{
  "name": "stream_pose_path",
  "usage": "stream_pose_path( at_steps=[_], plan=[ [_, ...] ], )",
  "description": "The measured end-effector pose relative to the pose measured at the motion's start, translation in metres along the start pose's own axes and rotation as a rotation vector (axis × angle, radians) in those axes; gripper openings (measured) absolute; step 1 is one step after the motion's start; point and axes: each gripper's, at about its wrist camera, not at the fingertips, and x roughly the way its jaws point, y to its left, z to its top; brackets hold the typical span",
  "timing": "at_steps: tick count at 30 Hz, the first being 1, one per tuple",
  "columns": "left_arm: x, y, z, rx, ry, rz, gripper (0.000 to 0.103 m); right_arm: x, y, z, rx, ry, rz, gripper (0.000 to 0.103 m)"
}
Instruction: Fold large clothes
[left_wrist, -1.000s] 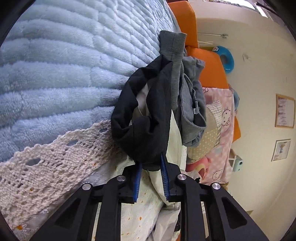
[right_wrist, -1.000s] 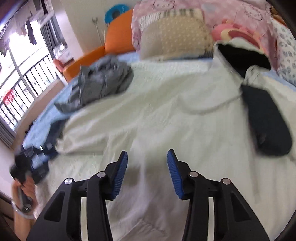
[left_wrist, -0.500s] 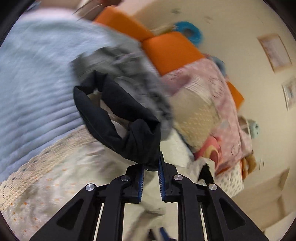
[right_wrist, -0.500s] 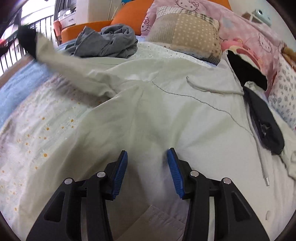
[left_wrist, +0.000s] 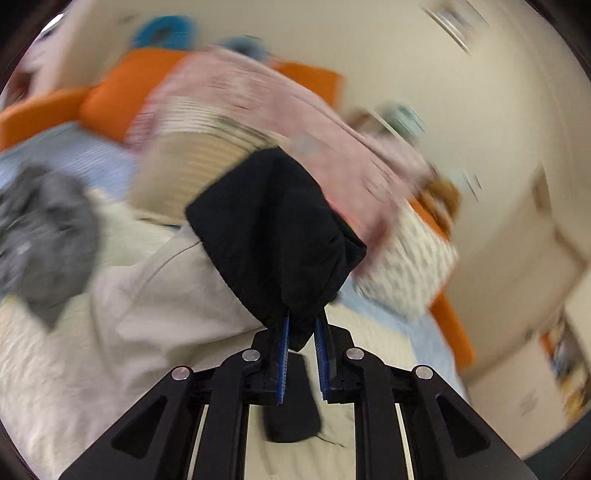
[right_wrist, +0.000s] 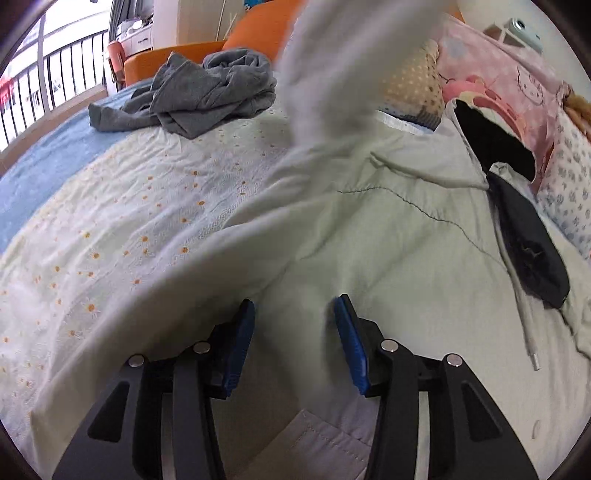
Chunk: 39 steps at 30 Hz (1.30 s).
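Raised sleeve (right_wrist: 332, 62) (pale, mid-air) and bedding (left_wrist: 258, 122) blur.

Bright daylight from window (right_wrist: 44, 74); left view motion-blurred (right mostly sharp), fisheye vignette at edges.

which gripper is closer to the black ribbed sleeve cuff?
Left. The left gripper is clamped on the black ribbed sleeve cuff; the right gripper sits open over the pale green hoodie's body.

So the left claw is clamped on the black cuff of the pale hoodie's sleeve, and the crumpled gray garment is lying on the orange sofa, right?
Not quite. The left claw does clamp the black cuff, but the gray garment lies on the bed's blue cover, in front of the orange sofa. The right wrist view shows it.
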Motion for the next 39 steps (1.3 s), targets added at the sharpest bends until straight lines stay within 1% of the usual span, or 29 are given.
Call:
stream_pose_path(
  at_steps=[1,2,3,5,6,7,9,10,12,14,16,19,21,23,24,25,26,27,28,29,31,33,35,36,39],
  plan=[
    [0.021,-0.026,-0.012,0.045,0.031,-0.001,0.017,0.000,0.000,0.000,0.000,0.000,0.001,0.047],
    [0.038,-0.043,-0.023,0.076,0.056,-0.002,0.017,0.000,0.000,0.000,-0.001,0.000,-0.001,0.047],
    [0.064,-0.064,-0.040,0.113,0.097,-0.001,0.017,0.000,0.000,0.000,-0.001,0.000,0.000,0.047],
    [0.094,-0.083,-0.069,0.163,0.144,0.013,0.016,-0.001,0.001,-0.001,-0.006,0.000,0.000,0.047],
    [0.115,-0.093,-0.088,0.188,0.177,0.014,0.004,-0.001,0.002,-0.001,-0.015,0.004,-0.002,0.047],
    [0.127,-0.097,-0.099,0.183,0.201,-0.013,0.006,0.000,0.003,-0.001,-0.024,0.007,-0.006,0.047],
    [0.148,-0.101,-0.125,0.176,0.246,-0.026,0.006,0.001,0.009,-0.002,-0.057,0.012,-0.024,0.051],
    [0.158,-0.104,-0.141,0.192,0.277,-0.025,0.006,0.001,0.011,-0.002,-0.072,0.013,-0.036,0.051],
    [0.171,-0.104,-0.169,0.199,0.324,-0.029,0.006,0.002,0.013,-0.003,-0.082,0.015,-0.045,0.052],
    [0.182,-0.100,-0.186,0.191,0.362,-0.031,0.006,0.002,0.012,-0.003,-0.078,0.015,-0.039,0.052],
    [0.187,-0.099,-0.199,0.191,0.384,-0.032,0.006,0.003,0.013,-0.003,-0.081,0.015,-0.042,0.052],
    [0.184,-0.101,-0.207,0.200,0.403,-0.044,0.006,0.004,0.016,-0.003,-0.095,0.018,-0.058,0.053],
    [0.173,-0.104,-0.206,0.221,0.415,-0.061,0.006,0.003,0.015,-0.003,-0.095,0.019,-0.055,0.053],
    [0.157,-0.110,-0.200,0.236,0.409,-0.072,0.028,0.002,0.011,-0.002,-0.081,0.020,-0.018,0.057],
    [0.146,-0.112,-0.195,0.245,0.392,-0.071,0.055,0.000,0.008,-0.003,-0.072,0.019,0.018,0.063],
    [0.137,-0.115,-0.191,0.255,0.373,-0.066,0.071,-0.001,0.006,-0.003,-0.064,0.021,0.050,0.066],
    [0.125,-0.116,-0.184,0.266,0.352,-0.067,0.072,-0.004,0.003,-0.004,-0.058,0.027,0.096,0.077],
    [0.115,-0.117,-0.177,0.274,0.339,-0.072,0.073,-0.008,0.000,-0.007,-0.060,0.036,0.163,0.090],
    [0.103,-0.116,-0.169,0.276,0.331,-0.079,0.074,-0.013,-0.003,-0.010,-0.067,0.046,0.212,0.094],
    [0.093,-0.115,-0.161,0.271,0.323,-0.080,0.075,-0.019,-0.005,-0.015,-0.075,0.049,0.238,0.096],
    [0.070,-0.109,-0.140,0.244,0.294,-0.095,0.084,-0.037,-0.017,-0.028,-0.072,0.037,0.265,0.096],
    [0.048,-0.102,-0.124,0.217,0.243,-0.107,0.093,-0.053,-0.038,-0.038,-0.011,0.036,0.299,0.096],
    [0.021,-0.092,-0.108,0.201,0.173,-0.093,0.093,-0.062,-0.063,-0.043,0.062,0.049,0.322,0.096],
    [0.014,-0.087,-0.103,0.192,0.159,-0.091,0.093,-0.064,-0.075,-0.045,0.094,0.055,0.341,0.096],
    [-0.011,-0.058,-0.086,0.118,0.117,-0.086,0.096,-0.070,-0.124,-0.041,0.222,0.087,0.427,0.095]
  ],
)
